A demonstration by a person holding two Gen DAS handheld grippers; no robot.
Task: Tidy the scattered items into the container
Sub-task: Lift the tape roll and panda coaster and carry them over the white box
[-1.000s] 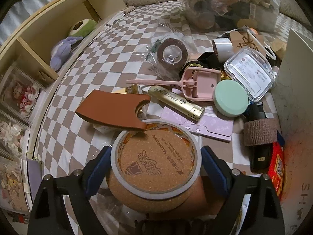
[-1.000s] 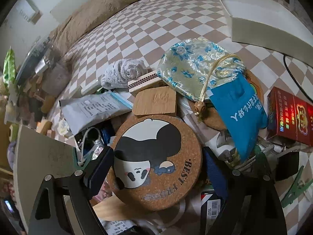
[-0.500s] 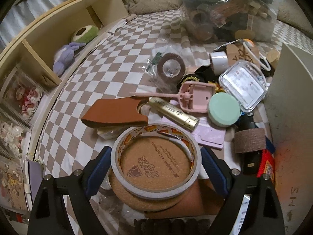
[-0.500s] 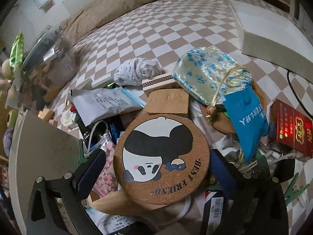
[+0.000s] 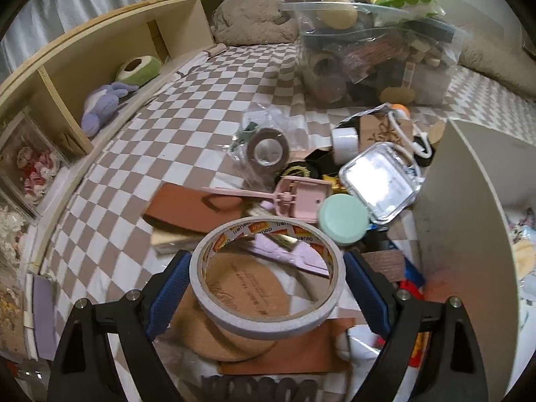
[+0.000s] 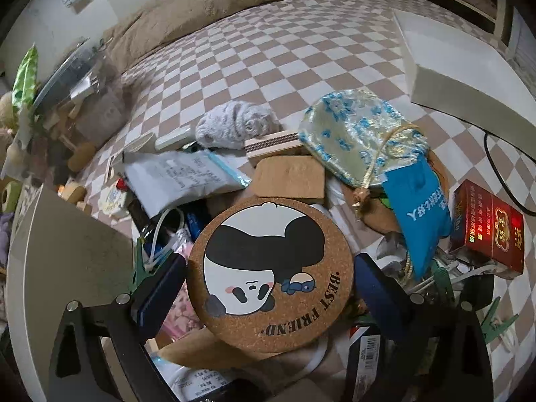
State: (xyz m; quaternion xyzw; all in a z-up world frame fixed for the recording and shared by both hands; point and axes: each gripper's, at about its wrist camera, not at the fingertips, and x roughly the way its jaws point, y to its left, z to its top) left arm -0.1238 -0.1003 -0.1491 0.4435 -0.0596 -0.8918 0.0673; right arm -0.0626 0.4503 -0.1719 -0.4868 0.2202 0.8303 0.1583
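Checkered brown-and-white cloth (image 5: 207, 100) covers the surface. Along its left edge, a wooden shelf unit (image 5: 100, 50): one cubby holds a purple plush toy (image 5: 100, 109), with an avocado-shaped plush (image 5: 137, 68) just beside it. Beige fuzzy cushion (image 5: 254, 16) lies at the far end. In the right wrist view, a black cable (image 6: 502, 174) curves over the cloth at right.

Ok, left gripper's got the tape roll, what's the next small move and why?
Probably swing the left gripper right, over the white container's wall: the tape roll is clamped between its pads, above the cork coaster, and the container stands just beside it.
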